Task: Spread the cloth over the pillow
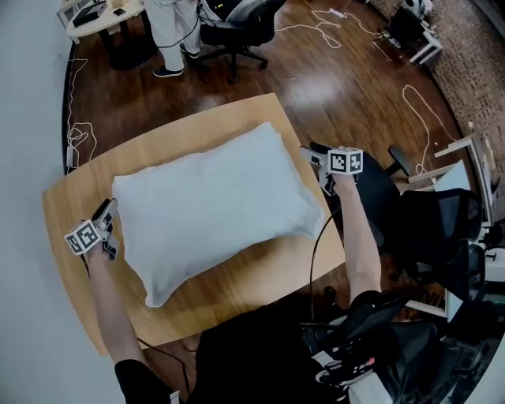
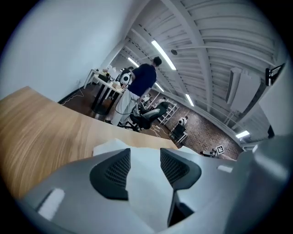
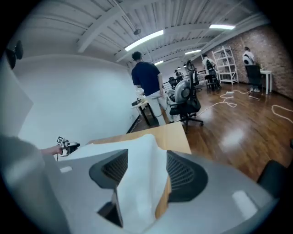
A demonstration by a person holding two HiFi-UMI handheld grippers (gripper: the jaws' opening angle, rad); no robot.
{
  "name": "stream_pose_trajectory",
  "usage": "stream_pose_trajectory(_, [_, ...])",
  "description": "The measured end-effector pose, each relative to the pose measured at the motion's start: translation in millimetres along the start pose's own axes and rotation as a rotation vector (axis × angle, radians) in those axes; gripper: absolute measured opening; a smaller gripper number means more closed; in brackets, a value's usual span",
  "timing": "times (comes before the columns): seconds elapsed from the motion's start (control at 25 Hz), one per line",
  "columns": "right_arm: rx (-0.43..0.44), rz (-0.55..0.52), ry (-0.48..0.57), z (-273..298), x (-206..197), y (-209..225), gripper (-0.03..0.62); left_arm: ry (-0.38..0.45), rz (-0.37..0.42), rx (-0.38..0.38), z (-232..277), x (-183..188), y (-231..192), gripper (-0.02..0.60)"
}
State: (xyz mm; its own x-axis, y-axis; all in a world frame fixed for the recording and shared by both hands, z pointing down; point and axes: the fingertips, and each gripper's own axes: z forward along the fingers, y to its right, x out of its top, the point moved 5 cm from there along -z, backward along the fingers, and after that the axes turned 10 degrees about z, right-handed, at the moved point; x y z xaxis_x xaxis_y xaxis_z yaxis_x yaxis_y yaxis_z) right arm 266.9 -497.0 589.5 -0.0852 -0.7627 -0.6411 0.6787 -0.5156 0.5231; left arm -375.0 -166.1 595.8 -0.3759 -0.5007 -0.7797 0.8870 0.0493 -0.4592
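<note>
A white pillow (image 1: 209, 201) lies slantwise on the wooden table (image 1: 79, 189), and the white cloth over it blends with it, so I cannot pick out the cloth's edges in the head view. My left gripper (image 1: 109, 211) sits at the pillow's left corner. In the left gripper view its jaws (image 2: 144, 153) stand apart with white cloth (image 2: 146, 187) lying loose between them. My right gripper (image 1: 314, 158) is at the pillow's right corner. Its jaws (image 3: 146, 155) are also apart, with a fold of cloth (image 3: 137, 183) between them and bare table (image 3: 176, 132) beyond.
A black chair (image 1: 430, 229) stands close to the table's right side. A person (image 1: 170, 31) stands by a white desk (image 1: 95, 16) at the back, next to an office chair (image 1: 237, 28). White cables (image 1: 422, 118) lie on the wooden floor.
</note>
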Motion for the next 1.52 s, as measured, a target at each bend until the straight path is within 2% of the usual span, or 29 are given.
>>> stream_pose_trajectory(0.12, [0.067, 0.045, -0.086, 69, 18, 3, 0.256, -0.084, 0.017, 0.010, 55, 18, -15, 0.276])
stream_pose_trajectory(0.2, [0.122, 0.094, -0.150, 111, 17, 2, 0.247, -0.149, 0.021, 0.053, 72, 15, -31, 0.341])
stream_pose_trajectory(0.28, [0.142, 0.110, -0.215, 133, 16, 6, 0.207, -0.238, 0.029, 0.096, 91, 4, -44, 0.348])
stream_pose_trajectory(0.32, [0.144, 0.103, -0.243, 136, 18, 8, 0.142, -0.276, 0.036, 0.109, 101, 1, -45, 0.326])
stream_pose_trajectory(0.36, [0.151, 0.099, -0.263, 135, 21, 8, 0.062, -0.295, 0.044, 0.122, 107, 0, -45, 0.268])
stream_pose_trajectory(0.4, [0.162, 0.091, -0.270, 133, 25, 5, 0.015, -0.289, 0.050, 0.137, 107, 2, -43, 0.153])
stream_pose_trajectory(0.44, [0.169, 0.072, -0.269, 131, 30, 0, 0.012, -0.262, 0.050, 0.150, 104, 6, -43, 0.036])
stream_pose_trajectory(0.48, [0.170, 0.039, -0.264, 127, 37, -6, 0.012, -0.227, 0.051, 0.153, 99, 12, -41, 0.009])
stream_pose_trajectory(0.56, [0.168, -0.043, -0.251, 117, 50, -16, 0.011, -0.159, 0.073, 0.146, 89, 27, -36, 0.008])
stream_pose_trajectory(0.72, [0.188, -0.166, -0.193, 98, 81, -41, 0.011, -0.024, 0.173, 0.148, 67, 76, -15, 0.008])
stream_pose_trajectory(0.8, [0.175, -0.208, -0.188, 89, 83, -50, 0.008, 0.006, 0.216, 0.152, 58, 90, -3, 0.008])
stream_pose_trajectory(0.92, [0.139, -0.286, -0.182, 86, 82, -54, 0.005, 0.009, 0.246, 0.153, 52, 95, 7, 0.008])
stream_pose_trajectory(1.0, [0.139, -0.337, -0.111, 81, 93, -67, 0.005, 0.014, 0.263, 0.165, 51, 100, 9, 0.008])
stream_pose_trajectory(1.12, [0.139, -0.430, 0.065, 78, 124, -86, 0.005, 0.050, 0.297, 0.209, 51, 115, 4, 0.008])
stream_pose_trajectory(1.2, [0.104, -0.446, 0.092, 102, 124, -74, 0.005, 0.050, 0.282, 0.246, 60, 111, -11, 0.008])
stream_pose_trajectory(1.28, [0.062, -0.408, -0.008, 144, 98, -46, 0.005, -0.002, 0.211, 0.266, 79, 84, -33, 0.008])
stream_pose_trajectory(1.4, [0.018, -0.339, -0.186, 186, 43, -6, 0.006, -0.122, 0.101, 0.276, 103, 28, -55, 0.008])
stream_pose_trajectory(1.52, [0.060, -0.270, -0.203, 194, 19, 6, 0.008, -0.160, 0.071, 0.276, 108, 3, -63, 0.025])
